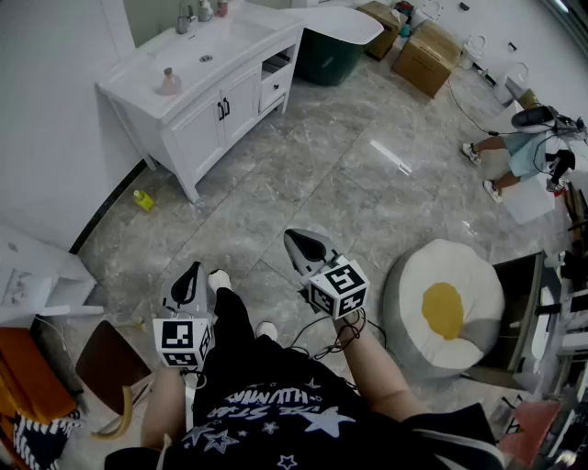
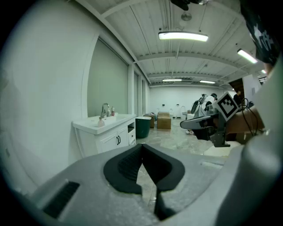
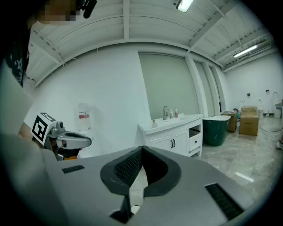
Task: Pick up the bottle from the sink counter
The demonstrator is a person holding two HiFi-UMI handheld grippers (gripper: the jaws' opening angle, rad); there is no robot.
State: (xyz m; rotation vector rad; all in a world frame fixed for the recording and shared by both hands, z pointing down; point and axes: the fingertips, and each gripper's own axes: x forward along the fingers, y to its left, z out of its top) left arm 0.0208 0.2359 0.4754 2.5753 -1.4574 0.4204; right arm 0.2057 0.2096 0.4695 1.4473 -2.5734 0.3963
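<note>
We carry the left gripper [image 1: 190, 275] and right gripper [image 1: 296, 240] low at our waist, both sets of jaws pressed together on nothing (no reach begun, we judge). Across the glossy grey marble floor [image 1: 349, 174], the small rounded pink bottle [image 1: 169, 83] stands on the smooth white sink counter [image 1: 241, 37].

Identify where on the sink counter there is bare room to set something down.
Bare: the counter end beside the green tub, and the basin between pink bottle and faucet. Crowded: the back edge, where faucet and small bottles cluster.
</note>
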